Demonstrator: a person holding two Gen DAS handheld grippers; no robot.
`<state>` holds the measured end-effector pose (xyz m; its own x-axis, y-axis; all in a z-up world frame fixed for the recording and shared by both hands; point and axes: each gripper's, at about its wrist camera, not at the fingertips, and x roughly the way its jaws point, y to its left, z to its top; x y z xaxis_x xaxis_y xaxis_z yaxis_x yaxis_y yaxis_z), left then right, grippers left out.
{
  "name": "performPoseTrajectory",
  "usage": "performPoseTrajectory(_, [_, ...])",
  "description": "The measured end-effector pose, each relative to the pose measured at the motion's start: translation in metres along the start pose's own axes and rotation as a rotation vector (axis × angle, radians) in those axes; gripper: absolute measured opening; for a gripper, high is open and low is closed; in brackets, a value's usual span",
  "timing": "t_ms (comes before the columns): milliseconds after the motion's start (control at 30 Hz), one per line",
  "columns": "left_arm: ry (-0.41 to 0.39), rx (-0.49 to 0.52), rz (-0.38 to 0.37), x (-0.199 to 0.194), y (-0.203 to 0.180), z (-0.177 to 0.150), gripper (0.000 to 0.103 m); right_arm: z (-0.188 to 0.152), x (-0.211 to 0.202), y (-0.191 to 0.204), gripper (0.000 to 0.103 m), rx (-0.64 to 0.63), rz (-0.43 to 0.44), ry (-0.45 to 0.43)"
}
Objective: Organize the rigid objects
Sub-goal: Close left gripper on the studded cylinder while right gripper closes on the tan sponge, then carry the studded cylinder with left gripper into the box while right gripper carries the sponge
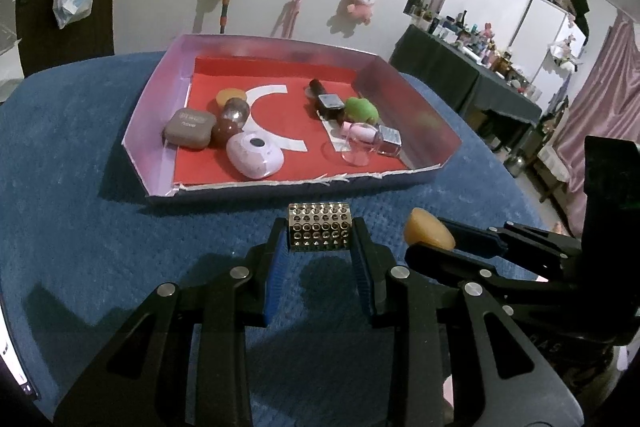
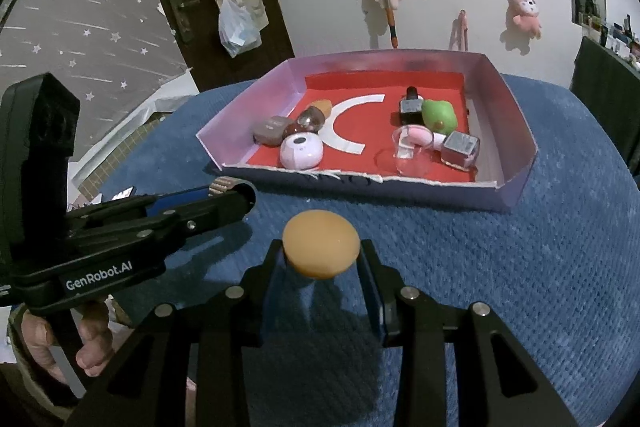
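Observation:
My left gripper (image 1: pixel 319 231) is shut on a studded metal cylinder (image 1: pixel 319 227), held above the blue cloth just in front of the box. My right gripper (image 2: pixel 320 246) is shut on a tan round disc (image 2: pixel 320 243); the disc also shows in the left wrist view (image 1: pixel 426 230) to the right of the cylinder. The pink-walled box with a red floor (image 1: pixel 256 183) (image 2: pixel 516 183) lies ahead of both grippers. It holds a lilac oval case (image 1: pixel 256 155), a taupe case (image 1: pixel 188 129), a green toy (image 1: pixel 362 109), a clear cup (image 1: pixel 358 143) and several small bottles.
The blue textured cloth (image 1: pixel 80 187) covers the table around the box. The left gripper's body (image 2: pixel 120 227) crosses the left of the right wrist view. A wall with hanging plush toys is behind, and a dark cluttered table (image 1: pixel 480 67) stands far right.

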<state>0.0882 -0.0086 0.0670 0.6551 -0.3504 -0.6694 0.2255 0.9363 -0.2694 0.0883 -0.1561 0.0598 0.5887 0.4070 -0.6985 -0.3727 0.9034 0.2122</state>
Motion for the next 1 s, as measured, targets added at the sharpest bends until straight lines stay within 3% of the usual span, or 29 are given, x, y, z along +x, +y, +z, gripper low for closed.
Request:
performPoseTrajectory(667, [0.003,0.003,-0.016,0.012,0.0,0.025,0.029,0.035,0.011,-0.022,0.039,0.034,0.001,-0.015])
performPoseTrajectory(1000, [0.038,0.001,-0.033,0.037,0.005,0.041,0.029,0.048,0.027,-0.038,0.039,0.064,-0.015,0.005])
